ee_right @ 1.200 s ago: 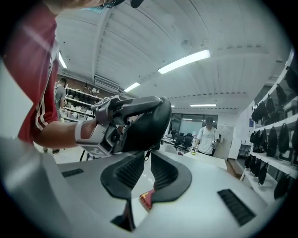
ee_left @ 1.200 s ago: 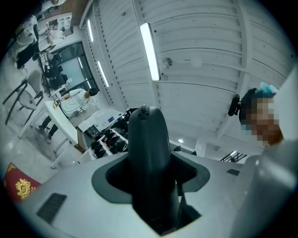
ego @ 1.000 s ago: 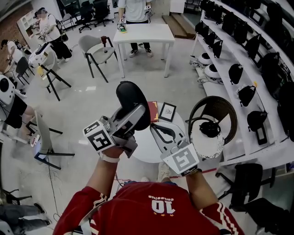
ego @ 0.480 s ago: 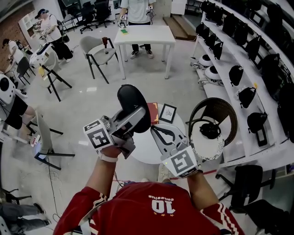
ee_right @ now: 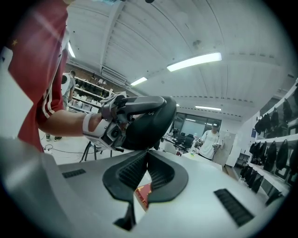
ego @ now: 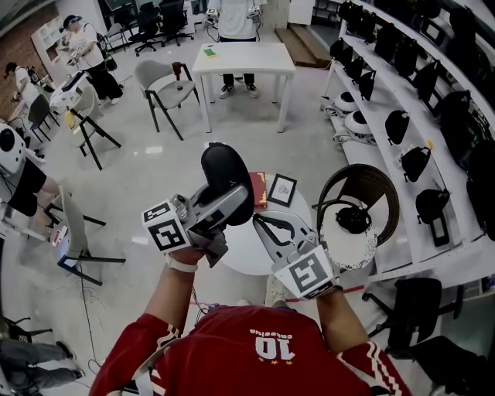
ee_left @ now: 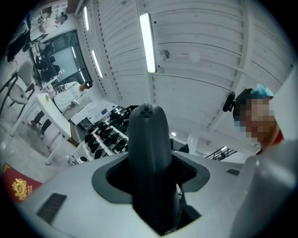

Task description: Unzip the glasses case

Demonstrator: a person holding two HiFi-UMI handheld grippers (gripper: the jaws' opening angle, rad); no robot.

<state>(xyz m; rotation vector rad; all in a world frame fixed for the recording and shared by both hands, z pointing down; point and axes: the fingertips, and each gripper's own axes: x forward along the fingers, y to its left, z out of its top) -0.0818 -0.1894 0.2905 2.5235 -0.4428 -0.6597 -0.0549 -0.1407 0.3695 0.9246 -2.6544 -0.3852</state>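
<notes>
My left gripper (ego: 232,197) clamps the black oval hard-shell glasses case (ego: 224,170) aloft over the round white tabletop (ego: 246,249); my right gripper (ego: 259,222) is closed, its tips meeting just beneath the case.

The floor (ego: 147,166) is grey and shiny. At the top middle stands a white table (ego: 255,58), with a grey chair (ego: 161,83) just to its left. Black office chairs (ego: 158,17) stand along the top edge. Long white shelves (ego: 384,147) run down the right side, full of black bags (ego: 397,122). A brick wall (ego: 14,54) shows at the upper left. In the left gripper view, a long bright light (ee_left: 148,42) sits on the white ceiling (ee_left: 205,79).
</notes>
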